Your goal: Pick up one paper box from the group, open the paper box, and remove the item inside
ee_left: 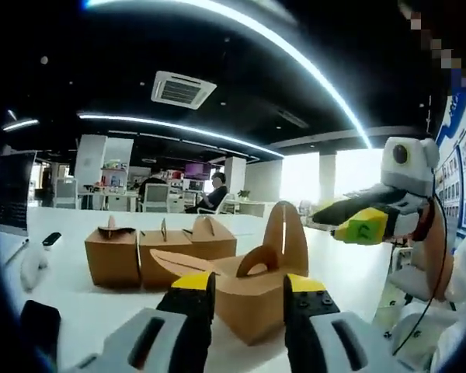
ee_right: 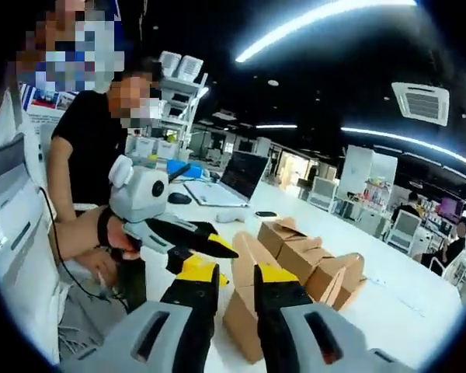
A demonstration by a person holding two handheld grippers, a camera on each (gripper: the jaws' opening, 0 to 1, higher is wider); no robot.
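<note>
**Item 1, opened paper box** [ee_left: 252,299]: sits on the white table [ee_left: 78,311], nearest the person, apart from the rest of the group. Its flaps are spread: one tall flap with a slot stands up at the right side [ee_left: 286,233], one lies out flat toward the left, and a small arched handle piece rises mid-top. In the right gripper view the same box [ee_right: 245,311] shows as a tan wall just behind the jaws. Contents can't be made out (interior is hidden by flaps and jaws).

**Item 2, rest of group**: three closed boxes [ee_left: 159,252] in a row behind and left of the opened one; seen again in the right gripper view [ee_right: 307,256], running away toward the far side of the table.

**Item 3, left gripper** [ee_left: 248,291]: jaws wide apart, yellow-tipped, straddling the near face of the opened box. Nothing is clamped, and I can't tell whether either tip touches the cardboard.

**Item 4, right gripper** [ee_right: 237,284]: jaws set narrow with a gap between, nothing in them. In the left gripper view it hangs in air to the right of the box [ee_left: 357,225], above table level, tips aimed toward the tall flap.

**Key relation**: the box lies dead ahead of the left gripper and low, its opening facing up. The right gripper is off to the box's right and higher. Judgement: the left is nearer and suits bracing the box, while the right must come down and in over the tall flap to reach inside.

**Misc.**: laptop [ee_right: 237,183] and a person at the table's far end.
</note>
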